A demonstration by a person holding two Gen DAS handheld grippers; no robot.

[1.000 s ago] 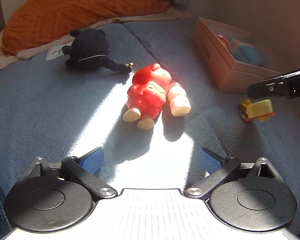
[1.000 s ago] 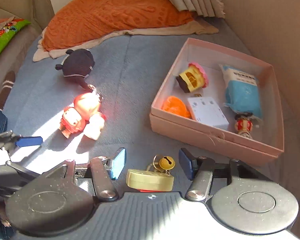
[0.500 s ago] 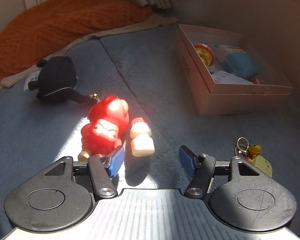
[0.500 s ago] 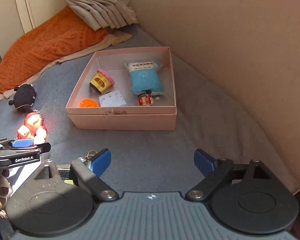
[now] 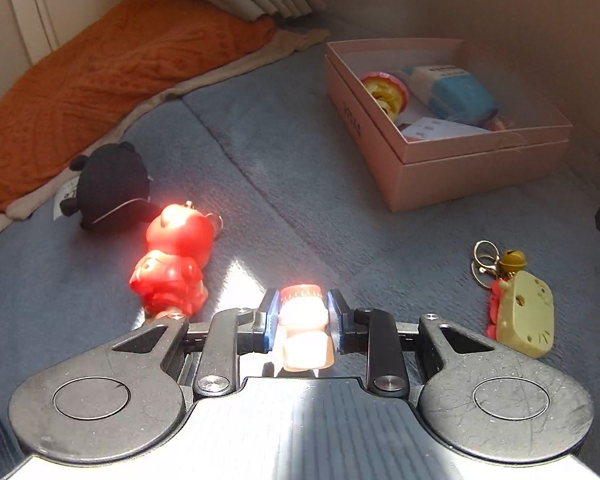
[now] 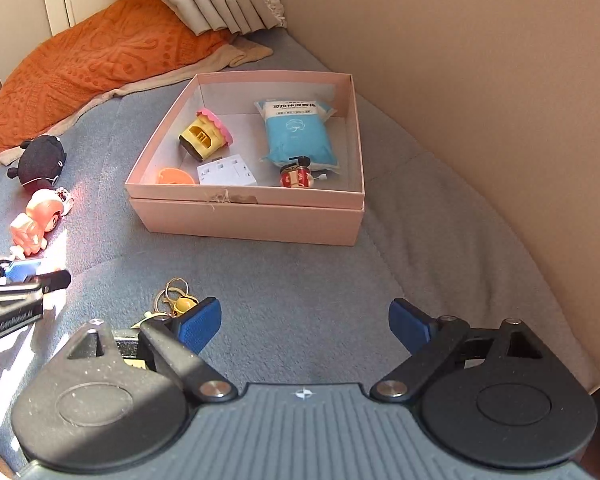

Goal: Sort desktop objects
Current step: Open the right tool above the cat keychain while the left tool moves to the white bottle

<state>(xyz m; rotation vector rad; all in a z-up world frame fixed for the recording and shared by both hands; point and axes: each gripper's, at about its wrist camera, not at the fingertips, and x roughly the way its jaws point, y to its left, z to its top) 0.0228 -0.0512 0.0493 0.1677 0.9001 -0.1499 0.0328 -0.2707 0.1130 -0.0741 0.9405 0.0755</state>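
My left gripper [image 5: 302, 304] is shut on a small pale bottle toy [image 5: 304, 332] with a red cap, low over the blue cushion. A red doll [image 5: 172, 268] lies just to its left, with a black plush [image 5: 108, 188] beyond. A yellow keychain [image 5: 524, 316] with a bell lies to the right. My right gripper [image 6: 304, 328] stands open over bare cushion with nothing between its fingers. The keychain [image 6: 176, 300] sits just outside its left finger. The pink box [image 6: 244, 216] stands ahead of it.
The pink box [image 5: 440, 160] holds a yellow-and-pink toy [image 6: 206, 136], a blue pack [image 6: 298, 132], a white block [image 6: 226, 170], an orange piece [image 6: 174, 176] and a small red figure [image 6: 296, 176]. An orange blanket [image 6: 100, 56] lies at the back; a beige wall [image 6: 480, 80] rises on the right.
My left gripper slid right past the red doll and closed on the small bottle. My right gripper opened wide and swung right, leaving the yellow keychain on the cushion.
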